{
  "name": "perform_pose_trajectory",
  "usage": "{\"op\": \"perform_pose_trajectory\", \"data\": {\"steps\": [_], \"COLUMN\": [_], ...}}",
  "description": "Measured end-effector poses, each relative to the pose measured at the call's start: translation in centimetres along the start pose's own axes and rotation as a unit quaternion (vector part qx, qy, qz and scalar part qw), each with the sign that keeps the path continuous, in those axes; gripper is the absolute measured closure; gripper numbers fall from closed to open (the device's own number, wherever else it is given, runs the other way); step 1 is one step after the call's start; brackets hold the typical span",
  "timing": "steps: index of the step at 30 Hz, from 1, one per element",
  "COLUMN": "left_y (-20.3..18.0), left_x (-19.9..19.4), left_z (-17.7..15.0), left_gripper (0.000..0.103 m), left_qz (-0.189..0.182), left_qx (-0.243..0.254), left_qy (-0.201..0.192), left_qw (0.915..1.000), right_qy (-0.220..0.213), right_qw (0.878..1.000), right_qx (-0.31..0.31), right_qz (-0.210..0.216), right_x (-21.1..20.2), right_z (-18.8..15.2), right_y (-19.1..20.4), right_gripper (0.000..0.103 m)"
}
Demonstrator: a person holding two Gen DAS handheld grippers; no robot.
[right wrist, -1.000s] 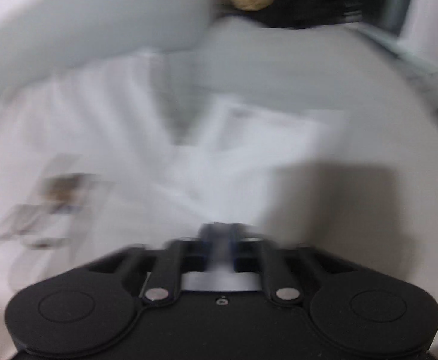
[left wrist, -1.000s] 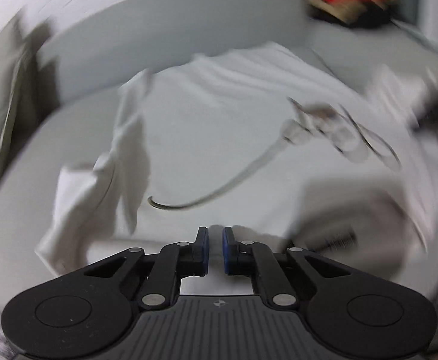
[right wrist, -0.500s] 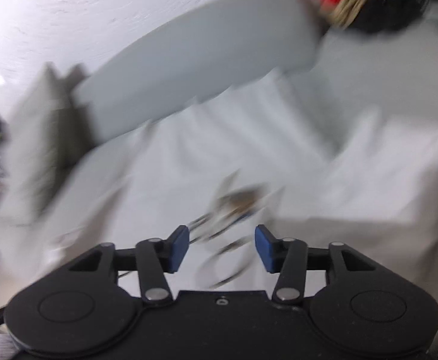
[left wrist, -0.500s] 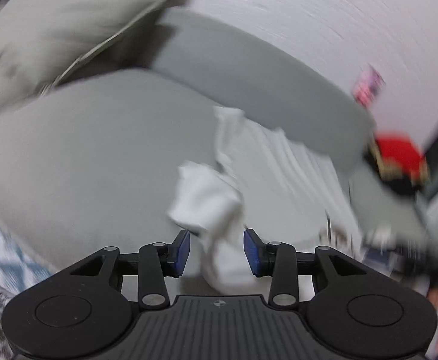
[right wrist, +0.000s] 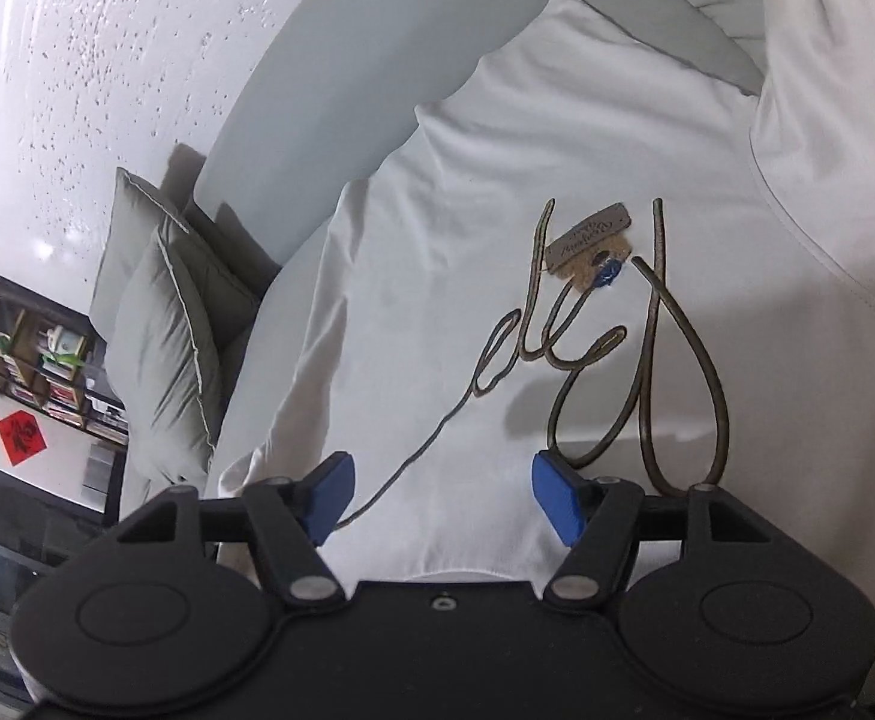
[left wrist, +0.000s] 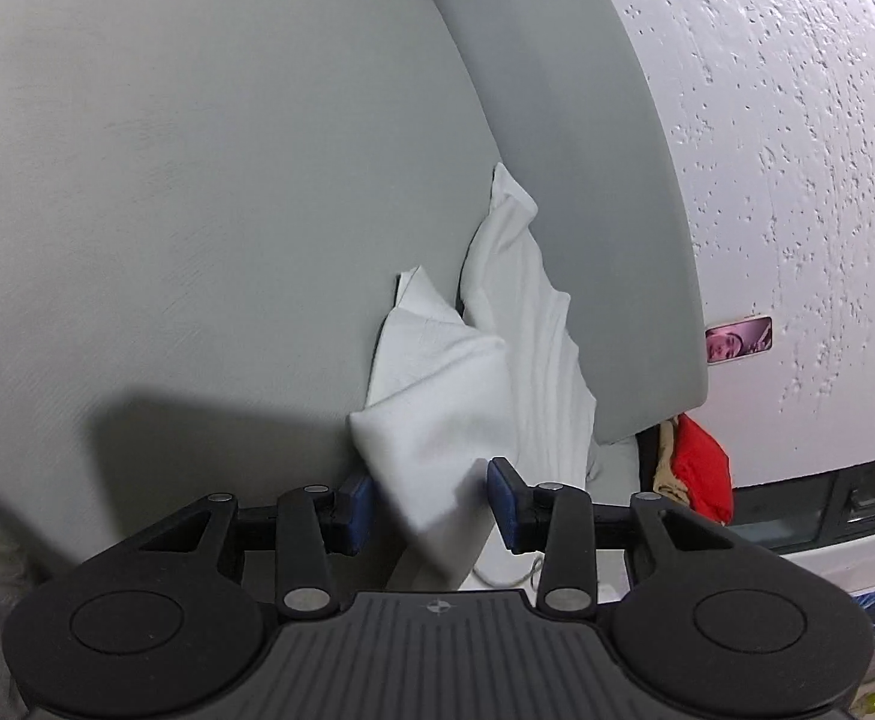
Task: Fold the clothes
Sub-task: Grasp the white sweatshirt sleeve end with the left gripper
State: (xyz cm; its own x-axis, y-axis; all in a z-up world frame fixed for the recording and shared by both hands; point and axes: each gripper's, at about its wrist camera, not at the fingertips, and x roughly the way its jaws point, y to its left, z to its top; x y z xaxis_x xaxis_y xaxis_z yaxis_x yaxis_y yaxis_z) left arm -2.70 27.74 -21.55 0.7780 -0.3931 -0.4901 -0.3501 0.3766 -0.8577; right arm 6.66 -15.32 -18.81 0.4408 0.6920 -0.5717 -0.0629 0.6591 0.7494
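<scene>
A white T-shirt with a bronze looping script design lies spread on a grey sofa seat. In the left wrist view its crumpled sleeve lies between the open jaws of my left gripper, not clamped. My right gripper is open just above the shirt's front, near the lower end of the script. A folded-over part of the shirt shows at the upper right of the right wrist view.
The grey sofa backrest runs behind the shirt, with a white textured wall beyond. Red and tan clothes lie at the sofa's end. Grey cushions lean at the other end, bookshelves beyond them.
Both grippers were shut on the shirt a second ago and have opened. The left has swung to the crumpled sleeve; the right has come to rest over the printed front.
</scene>
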Motion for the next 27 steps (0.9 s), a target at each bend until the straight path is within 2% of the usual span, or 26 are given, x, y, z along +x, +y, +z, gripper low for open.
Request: {"op": "perform_pose_trajectory", "data": {"steps": [3, 6, 9, 11, 12, 13, 15, 16, 17, 18, 19, 21, 22, 23, 24, 25, 26, 27], "left_y": [0.7, 1.0, -0.3, -2.3, -3.7, -5.3, -8.2, -9.0, -9.8, -9.2, -8.7, -7.5, -6.9, -6.3, -5.6, -4.9, -4.2, -3.5], "left_x": [0.9, 0.6, -0.2, -1.3, -2.3, -3.2, -4.2, -3.5, -2.7, -2.4, -2.1, -1.5, -2.6, -3.8, -5.0, -6.3, -7.6, -8.3], "left_z": [0.9, 1.4, 1.0, 0.2, -0.7, -2.0, -4.9, -6.1, -7.3, -7.4, -7.4, -7.4, -6.7, -5.9, -5.0, -4.2, -3.4, -2.5], "left_gripper": [0.068, 0.080, 0.099, 0.102, 0.102, 0.102, 0.103, 0.103, 0.103, 0.102, 0.094, 0.092, 0.092, 0.084, 0.076, 0.064, 0.062, 0.061], "left_qz": [-0.004, 0.000, 0.042, 0.091, 0.128, 0.159, 0.219, 0.257, 0.294, 0.310, 0.323, 0.350, 0.314, 0.274, 0.242, 0.210, 0.177, 0.148], "left_qx": [-0.023, -0.034, 0.014, 0.081, 0.124, 0.185, 0.306, 0.361, 0.414, 0.413, 0.409, 0.400, 0.357, 0.311, 0.271, 0.231, 0.191, 0.157], "left_qy": [0.002, -0.022, -0.066, -0.116, -0.153, -0.190, -0.248, -0.245, -0.240, -0.215, -0.188, -0.135, -0.131, -0.129, -0.138, -0.148, -0.157, -0.162], "left_qw": [0.9997, 0.9992, 0.9968, 0.9858, 0.9720, 0.9509, 0.8928, 0.8622, 0.8272, 0.8290, 0.8321, 0.8361, 0.8698, 0.9011, 0.9214, 0.9385, 0.9527, 0.9629], "right_qy": [-0.001, -0.002, -0.002, -0.001, -0.001, -0.001, 0.000, 0.000, 0.001, 0.002, 0.003, 0.004, 0.005, 0.005, 0.005, 0.006, 0.006, 0.006], "right_qw": [1.000, 1.000, 1.000, 0.999, 0.999, 1.000, 0.999, 0.999, 0.999, 0.999, 0.999, 1.000, 1.000, 1.000, 1.000, 1.000, 1.000, 1.000], "right_qx": [-0.004, -0.015, -0.028, -0.032, -0.031, -0.031, -0.032, -0.032, -0.033, -0.034, -0.034, -0.030, -0.026, -0.022, -0.016, -0.010, -0.005, 0.000], "right_qz": [0.001, -0.001, -0.004, -0.005, -0.005, -0.005, -0.005, -0.005, -0.005, -0.005, -0.005, -0.003, -0.001, 0.001, 0.003, 0.006, 0.008, 0.011], "right_x": [0.2, 0.4, 0.4, 0.4, 0.4, 0.4, 0.4, 0.4, 0.3, 0.4, 0.4, 0.3, 0.2, 0.2, 0.1, 0.0, -0.1, -0.1], "right_z": [0.1, 0.1, 0.0, 0.0, 0.0, 0.0, 0.1, 0.1, 0.1, 0.2, 0.2, 0.3, 0.3, 0.3, 0.3, 0.3, 0.3, 0.3], "right_y": [-0.1, 0.0, 0.2, 0.3, 0.3, 0.3, 0.3, 0.3, 0.3, 0.3, 0.2, 0.1, 0.0, -0.1, -0.2, -0.3, -0.5, -0.6], "right_gripper": [0.039, 0.039, 0.039, 0.039, 0.039, 0.039, 0.039, 0.039, 0.039, 0.039, 0.039, 0.039, 0.039, 0.039, 0.039, 0.039, 0.039, 0.039]}}
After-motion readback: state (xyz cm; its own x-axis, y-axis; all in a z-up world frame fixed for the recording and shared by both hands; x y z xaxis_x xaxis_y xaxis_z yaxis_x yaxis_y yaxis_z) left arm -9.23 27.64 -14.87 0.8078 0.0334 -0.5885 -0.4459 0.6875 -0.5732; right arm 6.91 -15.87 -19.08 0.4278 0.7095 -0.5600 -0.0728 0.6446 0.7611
